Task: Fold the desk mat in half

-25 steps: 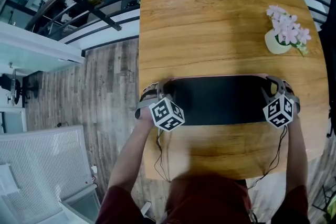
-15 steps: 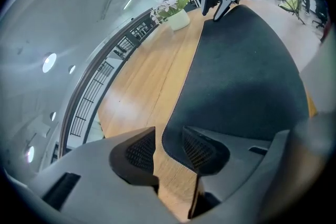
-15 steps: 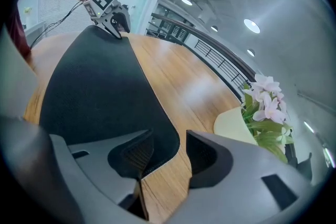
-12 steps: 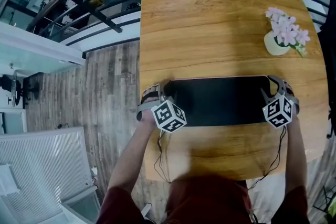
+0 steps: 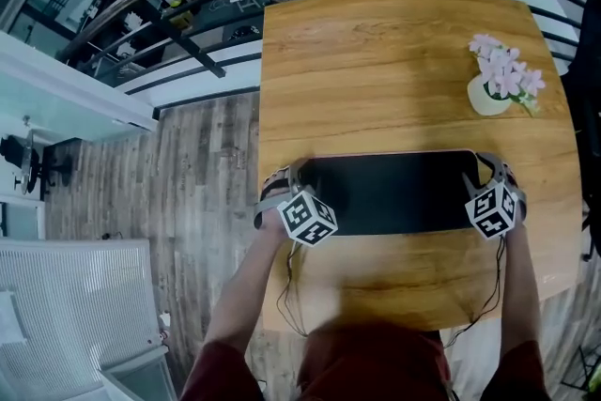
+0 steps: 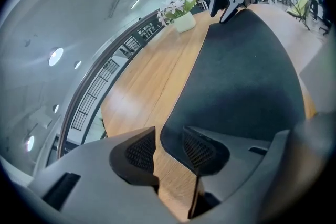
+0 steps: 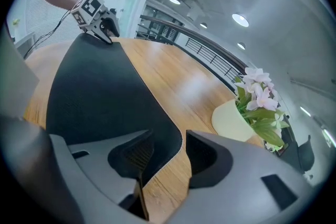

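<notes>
The black desk mat [image 5: 390, 192] lies flat as a long strip across the near half of the wooden table [image 5: 376, 61]. My left gripper [image 5: 286, 172] stands at the mat's far left corner [image 6: 167, 136], jaws either side of it with a gap at the pads; they have just been opening. My right gripper [image 5: 490, 166] stands likewise at the far right corner [image 7: 173, 136], open, its jaws also just opened. Each gripper shows in the other's view: the right gripper [image 6: 227, 7] and the left gripper [image 7: 107, 33], both at the mat's far end.
A cream pot of pink flowers [image 5: 490, 94] stands at the table's far right, well behind the mat; it shows as the flower pot [image 6: 184, 21] and close by the right jaw [image 7: 236, 120]. A railing and a drop lie beyond the table's far and left edges.
Both pairs of jaws have spread a little off the mat's far corners. A thin pale rim along the mat's far edge no longer shows. The hands have hardly moved.
</notes>
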A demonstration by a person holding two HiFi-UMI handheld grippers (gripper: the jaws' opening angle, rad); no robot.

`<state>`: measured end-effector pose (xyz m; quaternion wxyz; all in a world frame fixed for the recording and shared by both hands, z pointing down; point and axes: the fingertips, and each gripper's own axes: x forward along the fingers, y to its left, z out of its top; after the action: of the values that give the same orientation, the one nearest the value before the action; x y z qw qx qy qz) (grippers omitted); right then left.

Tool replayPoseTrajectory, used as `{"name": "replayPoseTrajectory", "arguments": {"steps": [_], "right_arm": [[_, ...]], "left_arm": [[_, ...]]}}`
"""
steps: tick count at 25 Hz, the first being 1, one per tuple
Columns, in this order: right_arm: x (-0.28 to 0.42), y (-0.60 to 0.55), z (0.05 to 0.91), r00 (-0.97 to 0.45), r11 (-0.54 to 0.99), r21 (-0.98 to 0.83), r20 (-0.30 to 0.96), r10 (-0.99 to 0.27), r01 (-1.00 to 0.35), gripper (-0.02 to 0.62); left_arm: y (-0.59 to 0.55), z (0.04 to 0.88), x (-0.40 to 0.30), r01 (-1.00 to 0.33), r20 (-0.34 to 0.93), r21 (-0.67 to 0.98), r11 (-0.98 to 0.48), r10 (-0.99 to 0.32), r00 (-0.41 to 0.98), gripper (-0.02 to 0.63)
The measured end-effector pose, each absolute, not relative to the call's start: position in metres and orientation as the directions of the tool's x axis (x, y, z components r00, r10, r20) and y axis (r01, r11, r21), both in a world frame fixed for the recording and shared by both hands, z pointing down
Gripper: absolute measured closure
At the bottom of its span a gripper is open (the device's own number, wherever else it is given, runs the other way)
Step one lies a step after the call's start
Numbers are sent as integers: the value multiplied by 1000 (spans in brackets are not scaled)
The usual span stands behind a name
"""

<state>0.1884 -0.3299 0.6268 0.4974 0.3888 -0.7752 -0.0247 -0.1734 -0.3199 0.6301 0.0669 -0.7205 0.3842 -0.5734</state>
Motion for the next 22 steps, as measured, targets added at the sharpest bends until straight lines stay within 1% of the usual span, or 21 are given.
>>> {"name": "replayPoseTrajectory", "arguments": {"steps": [6, 13, 18, 22], "right_arm": [[177, -306, 605, -228, 621, 360, 709, -667, -696, 394], [163, -269, 568, -261, 543, 295, 638, -724, -786, 394], [151, -234, 534, -292, 485, 226, 563, -773, -845, 394], [136, -205, 496, -341, 440, 112, 473, -812, -891, 394]], "left_arm": [[-292, 612, -178, -578, 767, -489, -653, -637, 71, 425], [-253, 572, -177, -746, 704, -394, -538, -698, 131, 425], [-219, 544, -171, -835, 639, -306, -457, -749, 176, 426], [-194, 506, -164, -898, 520, -223, -380, -826, 220, 426]]}}
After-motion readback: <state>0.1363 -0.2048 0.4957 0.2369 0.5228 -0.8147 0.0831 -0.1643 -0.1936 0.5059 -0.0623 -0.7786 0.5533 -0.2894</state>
